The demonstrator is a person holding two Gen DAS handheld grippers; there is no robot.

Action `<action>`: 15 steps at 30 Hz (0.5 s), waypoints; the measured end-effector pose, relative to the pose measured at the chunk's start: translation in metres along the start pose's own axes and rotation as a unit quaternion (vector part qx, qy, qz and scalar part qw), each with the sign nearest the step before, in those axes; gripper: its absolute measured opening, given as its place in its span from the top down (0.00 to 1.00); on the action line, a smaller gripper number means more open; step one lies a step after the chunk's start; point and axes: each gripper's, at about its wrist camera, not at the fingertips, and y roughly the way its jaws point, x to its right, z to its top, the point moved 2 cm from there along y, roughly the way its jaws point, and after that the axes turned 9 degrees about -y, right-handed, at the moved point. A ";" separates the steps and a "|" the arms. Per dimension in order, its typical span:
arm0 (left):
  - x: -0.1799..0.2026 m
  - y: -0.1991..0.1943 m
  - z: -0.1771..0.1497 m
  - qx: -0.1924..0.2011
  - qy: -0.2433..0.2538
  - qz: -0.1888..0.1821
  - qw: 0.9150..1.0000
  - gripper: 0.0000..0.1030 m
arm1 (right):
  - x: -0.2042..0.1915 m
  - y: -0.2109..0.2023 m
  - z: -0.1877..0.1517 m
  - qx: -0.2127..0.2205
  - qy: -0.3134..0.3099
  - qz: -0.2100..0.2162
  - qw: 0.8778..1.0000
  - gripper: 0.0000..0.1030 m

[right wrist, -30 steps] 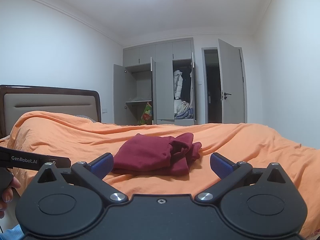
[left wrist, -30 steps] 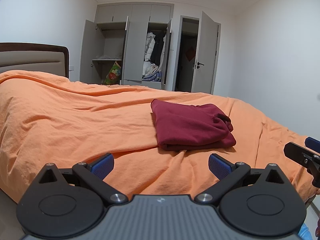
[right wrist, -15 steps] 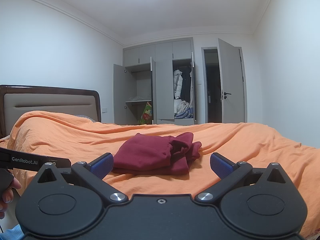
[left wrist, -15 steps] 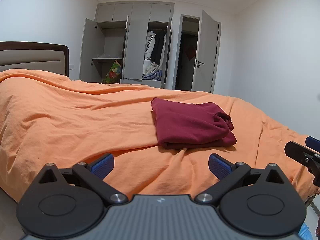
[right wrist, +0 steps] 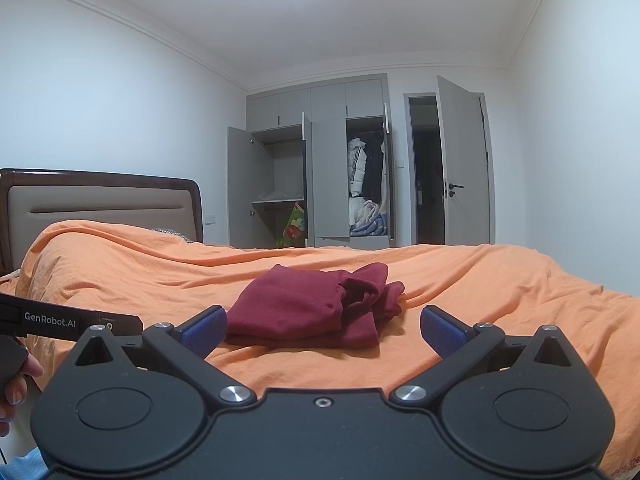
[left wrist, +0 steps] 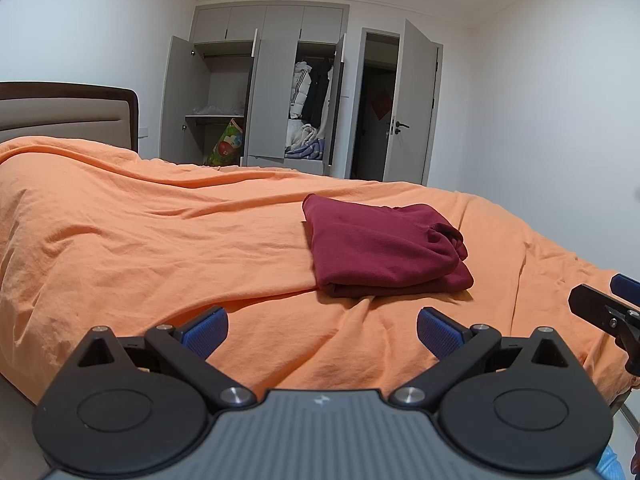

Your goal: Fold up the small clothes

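A folded dark red knit garment [left wrist: 384,250] lies on the bed's wrinkled orange cotton cover [left wrist: 160,240], toward the foot end, its bunched sleeves or hem on the side nearer the door. The left claw [left wrist: 322,330] hovers short of the garment with its blue ribbed pads [left wrist: 204,330] spread wide and nothing between them. The right claw [right wrist: 324,330] is likewise wide open and empty, apart from the cloth, with the garment [right wrist: 316,308] seen between its blue pads [right wrist: 440,330].

In the right wrist view, the black body of the left tool [right wrist: 68,320] carries white lettering that reads "GenRobot.AI", and a person's hand [right wrist: 14,388] grips it below. Behind the bed stand a brown-framed beige padded headboard [right wrist: 100,204], a grey wardrobe with open doors [right wrist: 316,168] holding hung jackets, and an open grey room door [right wrist: 460,164].
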 end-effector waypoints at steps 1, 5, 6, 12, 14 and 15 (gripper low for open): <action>0.000 0.000 0.000 0.000 0.000 0.000 1.000 0.00 | 0.000 0.001 -0.001 0.000 0.000 0.000 1.000 0.00; 0.000 0.000 -0.001 0.000 0.000 0.000 1.000 0.00 | 0.000 0.001 -0.001 0.000 0.000 0.000 1.000 0.00; 0.000 0.000 0.000 0.000 0.000 0.000 1.000 0.00 | 0.000 0.001 -0.001 0.000 0.000 0.000 1.000 0.00; 0.001 0.000 0.000 0.000 0.000 0.000 1.000 0.00 | 0.000 0.001 -0.001 -0.001 0.000 0.001 1.000 0.00; 0.001 -0.001 0.000 0.000 0.000 0.000 1.000 0.00 | 0.000 0.001 -0.001 -0.001 0.000 0.001 1.000 0.00; 0.001 -0.001 0.000 0.000 0.000 0.000 1.000 0.00 | 0.000 0.001 -0.001 -0.001 0.000 0.001 1.000 0.00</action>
